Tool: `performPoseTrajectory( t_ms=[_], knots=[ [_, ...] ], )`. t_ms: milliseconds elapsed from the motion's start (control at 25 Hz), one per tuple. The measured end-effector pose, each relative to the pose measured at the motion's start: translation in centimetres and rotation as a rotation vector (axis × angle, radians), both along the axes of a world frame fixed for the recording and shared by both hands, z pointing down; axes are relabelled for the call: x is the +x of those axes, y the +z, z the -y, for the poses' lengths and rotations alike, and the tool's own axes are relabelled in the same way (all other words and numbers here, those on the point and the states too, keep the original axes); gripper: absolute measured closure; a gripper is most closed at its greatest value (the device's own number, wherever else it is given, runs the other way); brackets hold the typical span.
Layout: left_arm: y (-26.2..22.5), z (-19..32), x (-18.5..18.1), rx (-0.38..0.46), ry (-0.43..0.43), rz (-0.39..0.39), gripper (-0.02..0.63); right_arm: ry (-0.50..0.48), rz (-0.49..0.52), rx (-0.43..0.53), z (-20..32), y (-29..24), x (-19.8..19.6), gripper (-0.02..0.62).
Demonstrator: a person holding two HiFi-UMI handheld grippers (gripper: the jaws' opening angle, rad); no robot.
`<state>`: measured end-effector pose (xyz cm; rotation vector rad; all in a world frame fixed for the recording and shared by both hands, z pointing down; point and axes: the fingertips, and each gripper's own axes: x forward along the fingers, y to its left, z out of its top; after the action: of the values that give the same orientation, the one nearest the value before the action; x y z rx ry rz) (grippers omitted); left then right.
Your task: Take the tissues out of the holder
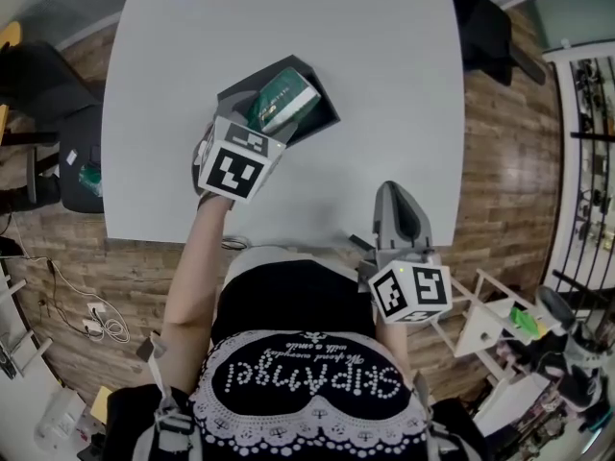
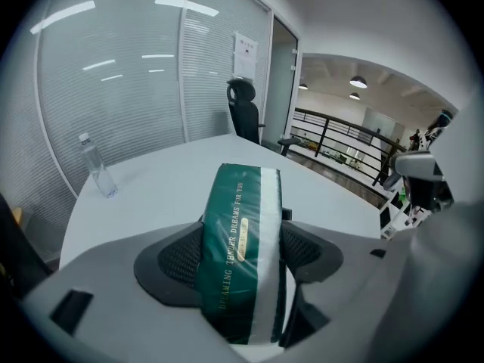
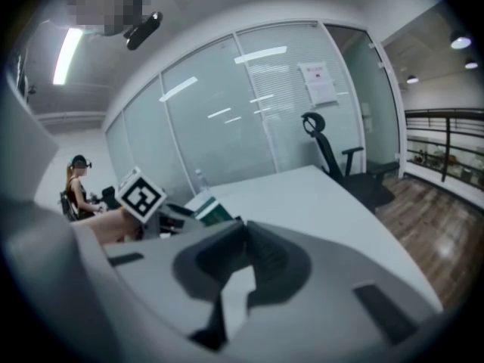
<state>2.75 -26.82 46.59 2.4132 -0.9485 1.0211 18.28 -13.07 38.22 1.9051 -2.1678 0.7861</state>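
Left gripper view: left gripper (image 2: 243, 249) pinches the green tissue pack (image 2: 240, 218) across its narrow width, likely to draw it from the black holder (image 1: 325, 104) near the tabletop (image 1: 384, 56)'s near edge. The right gripper (image 3: 243, 254), jaws together and empty, idles off that edge.

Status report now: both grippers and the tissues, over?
Left gripper shut on tissue pack. Right gripper shut, empty, near table edge. Pack at black holder mouth. Nothing in the way.
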Motion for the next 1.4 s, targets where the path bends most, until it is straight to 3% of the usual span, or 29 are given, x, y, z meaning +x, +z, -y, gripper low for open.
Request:
performPoseTrajectory(
  t_ms=[480,840,1400],
  knots=[
    [-10.5,0.4,-3.7,0.257,-0.154,-0.190,0.273,-0.019,-0.021,0.056,0.2,-1.7,-0.1,0.561],
    [-17.6,-2.1,-7.6,0.420,-0.263,-0.342,0.273,-0.022,-0.051,0.111,1.1,-3.6,0.1,0.561],
    [-21.1,-7.8,-11.3,0.531,-0.386,-0.396,0.273,-0.036,-0.072,0.177,1.1,-5.8,0.5,0.561]
  ],
)
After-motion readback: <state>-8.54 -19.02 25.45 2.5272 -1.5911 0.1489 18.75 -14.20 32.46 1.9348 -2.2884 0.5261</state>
